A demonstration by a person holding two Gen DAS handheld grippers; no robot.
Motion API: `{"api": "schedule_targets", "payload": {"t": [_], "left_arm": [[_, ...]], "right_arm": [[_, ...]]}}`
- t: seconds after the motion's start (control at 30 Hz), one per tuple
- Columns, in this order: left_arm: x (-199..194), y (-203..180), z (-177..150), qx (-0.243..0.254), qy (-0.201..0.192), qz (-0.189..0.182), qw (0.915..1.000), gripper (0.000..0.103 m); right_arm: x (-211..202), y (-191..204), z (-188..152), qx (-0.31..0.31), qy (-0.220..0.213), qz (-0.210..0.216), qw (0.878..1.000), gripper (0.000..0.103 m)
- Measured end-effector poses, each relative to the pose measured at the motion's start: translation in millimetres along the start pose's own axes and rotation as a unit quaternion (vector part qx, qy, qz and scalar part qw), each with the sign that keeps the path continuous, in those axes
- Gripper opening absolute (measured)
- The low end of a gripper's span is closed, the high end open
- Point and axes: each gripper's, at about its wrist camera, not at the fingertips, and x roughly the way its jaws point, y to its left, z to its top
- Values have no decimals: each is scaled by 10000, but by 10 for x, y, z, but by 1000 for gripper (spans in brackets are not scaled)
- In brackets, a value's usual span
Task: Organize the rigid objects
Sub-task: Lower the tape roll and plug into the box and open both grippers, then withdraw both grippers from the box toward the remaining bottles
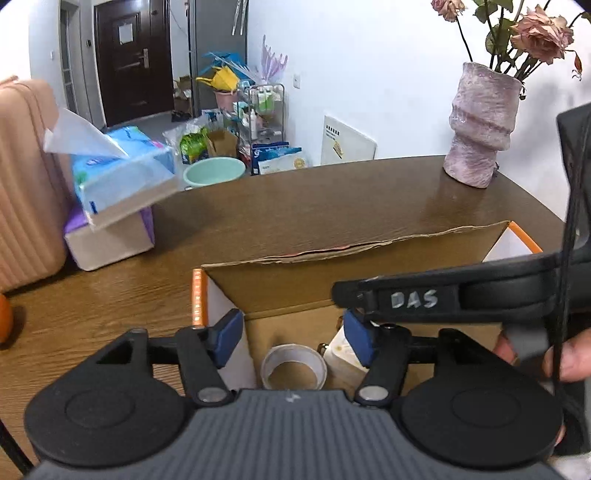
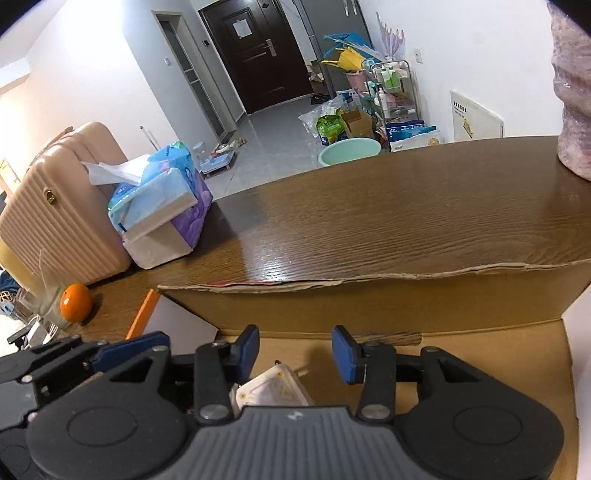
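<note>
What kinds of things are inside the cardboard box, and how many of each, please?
Tape roll: 1
White boxy item: 1
Total in the cardboard box: 2, as far as the hand-held grippers leave visible.

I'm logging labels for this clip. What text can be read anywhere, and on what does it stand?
"DAS": handwritten in white on the black arm of the right gripper.
Tissue pack: print too blurred to read.
White board against the wall: print too small.
Paper on the door: unreadable.
</note>
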Motion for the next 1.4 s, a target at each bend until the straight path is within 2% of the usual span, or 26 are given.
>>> {"api": "schedule_targets", "payload": {"t": [0.1, 0.17, 0.4, 0.53, 0.6, 0.77, 0.8, 0.9, 1.0, 1.2, 1.4], "left_arm": [[-148, 13, -13, 16, -36, 91, 10000, 65], [-306, 46, -21, -31, -58, 106, 9999, 66], [-1034, 134, 1, -218, -312, 307, 9988, 79], [-1439, 100, -89, -214, -593, 519, 9967, 93], [-1585, 56, -170, -235, -669, 609, 9956, 98], [-1932, -101, -410, -280, -950, 569, 9935, 100], [-1999, -138, -461, -270, -1053, 556, 9925, 102], [-2177, -281, -644, -145, -1526, 615, 9863, 103], [-2297, -408, -831, -52, -1882, 650, 9800, 103], [-2471, -567, -1076, -7, -2313, 671, 9706, 103], [-2598, -663, -1197, -16, -2525, 721, 9649, 103]], "right_arm": [[-206, -9, 22, -67, -99, -90, 9999, 46], [-402, -23, 23, -112, -172, -162, 9997, 52], [-1187, -49, -105, -451, -368, -580, 9966, 62], [-1651, -33, -293, -790, -421, -648, 9939, 78], [-1837, -20, -415, -960, -497, -769, 9912, 79], [-2257, 9, -745, -1101, -822, -813, 9872, 81], [-2310, 30, -797, -1119, -930, -806, 9861, 82], [-2474, 71, -990, -1172, -1387, -786, 9802, 93], [-2592, 115, -1177, -1293, -1764, -799, 9725, 93], [-2700, 149, -1461, -1480, -2057, -838, 9637, 93], [-2757, 95, -1606, -1350, -2124, -825, 9643, 93]]}}
